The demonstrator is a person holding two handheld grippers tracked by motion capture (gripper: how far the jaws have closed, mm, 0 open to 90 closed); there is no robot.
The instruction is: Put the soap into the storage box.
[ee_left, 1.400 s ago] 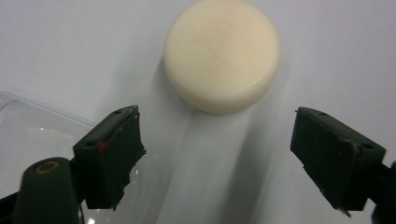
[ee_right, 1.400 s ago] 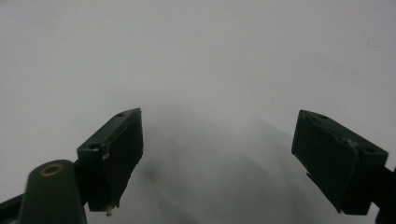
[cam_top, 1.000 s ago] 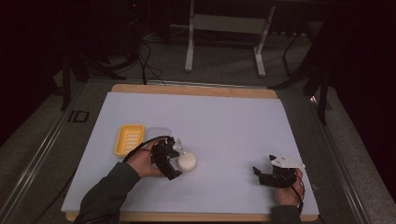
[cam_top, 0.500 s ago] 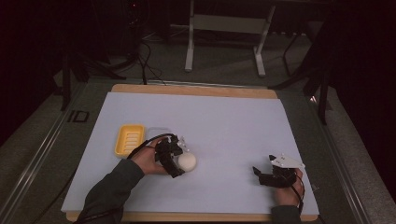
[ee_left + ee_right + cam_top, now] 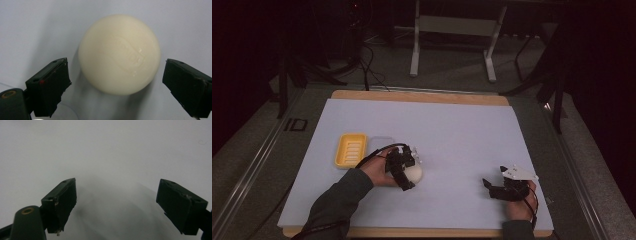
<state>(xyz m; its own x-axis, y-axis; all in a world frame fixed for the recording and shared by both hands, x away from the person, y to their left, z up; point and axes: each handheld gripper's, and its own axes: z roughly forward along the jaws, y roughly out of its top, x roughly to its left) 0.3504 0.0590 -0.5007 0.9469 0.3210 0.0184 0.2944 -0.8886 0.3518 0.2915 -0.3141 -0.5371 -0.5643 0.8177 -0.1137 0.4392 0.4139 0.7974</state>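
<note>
1. High view: left gripper [image 5: 404,169] straddles a cream soap bar [image 5: 414,173] on the white table sheet [image 5: 462,130], just right of a yellow soap dish [image 5: 351,150]. The right gripper [image 5: 504,186] rests well apart. Against 0.5 s earlier, no evident shift.
2. Left gripper view: jaws apart, flanking the soap bar [image 5: 120,53], neither touching. Judged stiff, smooth, likely slippery; grip across its widest middle.
3. Right gripper view: jaws apart, holding nothing.

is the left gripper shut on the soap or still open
Open: the left gripper has its jaws spread either side of the round cream soap bar, with gaps showing on both sides.
</note>
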